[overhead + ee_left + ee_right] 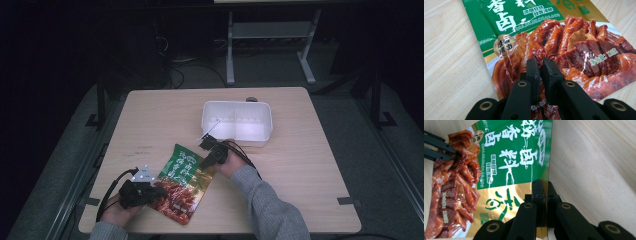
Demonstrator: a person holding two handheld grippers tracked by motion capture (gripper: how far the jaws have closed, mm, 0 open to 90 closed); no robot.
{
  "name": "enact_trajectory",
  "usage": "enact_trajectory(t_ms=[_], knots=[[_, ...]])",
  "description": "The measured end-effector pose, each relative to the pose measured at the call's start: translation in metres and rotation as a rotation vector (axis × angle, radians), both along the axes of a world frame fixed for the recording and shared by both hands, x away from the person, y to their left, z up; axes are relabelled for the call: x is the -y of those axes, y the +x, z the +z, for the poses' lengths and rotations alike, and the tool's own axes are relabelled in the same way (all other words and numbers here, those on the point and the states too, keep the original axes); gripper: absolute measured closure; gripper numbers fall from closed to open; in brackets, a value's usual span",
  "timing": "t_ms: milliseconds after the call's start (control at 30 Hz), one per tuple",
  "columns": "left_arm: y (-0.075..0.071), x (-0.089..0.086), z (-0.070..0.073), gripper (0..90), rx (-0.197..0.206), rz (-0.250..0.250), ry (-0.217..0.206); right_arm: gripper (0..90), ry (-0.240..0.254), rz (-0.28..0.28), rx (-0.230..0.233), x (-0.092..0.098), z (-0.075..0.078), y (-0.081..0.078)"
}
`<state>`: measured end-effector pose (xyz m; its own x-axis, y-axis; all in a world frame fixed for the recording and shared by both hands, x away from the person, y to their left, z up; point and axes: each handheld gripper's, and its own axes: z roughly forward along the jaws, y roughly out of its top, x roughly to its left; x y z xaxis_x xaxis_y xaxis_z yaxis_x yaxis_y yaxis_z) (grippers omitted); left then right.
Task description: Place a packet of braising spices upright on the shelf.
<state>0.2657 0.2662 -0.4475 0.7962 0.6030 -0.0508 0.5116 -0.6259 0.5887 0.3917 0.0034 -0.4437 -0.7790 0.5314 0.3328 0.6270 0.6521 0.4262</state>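
Glossy foil makes up the food pouch (181,182), which lies flat on the pale wood-grain worktop (310,165) in the lower middle of the high view, well apart from the white plastic tub (238,122) standing above it in the frame. The pouch is a flat rectangle: green with white lettering at one end, a gold band along an edge, and a printed photo of reddish-brown braised meat at the other end.

The left gripper (541,65) has its jaws nearly together, pinching the pouch at the meat-photo end, where the film puckers between the pads. In the lower left of the high view that gripper (150,191) sits over the pouch's near corner. The right gripper (543,187) has its jaws narrow and clamped on the gold edge, the thin film standing upright between them; in the high view it (206,162) sits at the pouch's upper right corner.

Slick film is the main risk. Both holds catch only a thin margin, so a pull could let the foil slide out of one pair of jaws. Should the two hands draw apart unevenly, the pouch may twist or crease rather than lift cleanly, and a sharp tug could tear the seam.
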Motion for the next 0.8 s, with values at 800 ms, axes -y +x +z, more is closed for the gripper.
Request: enact_trajectory(t_ms=[800], knots=[[-0.001,-0.021,0.009,51.2,0.076,0.116,-0.065,89.6,0.087,0.016,0.063,0.011,0.035,-0.014]])
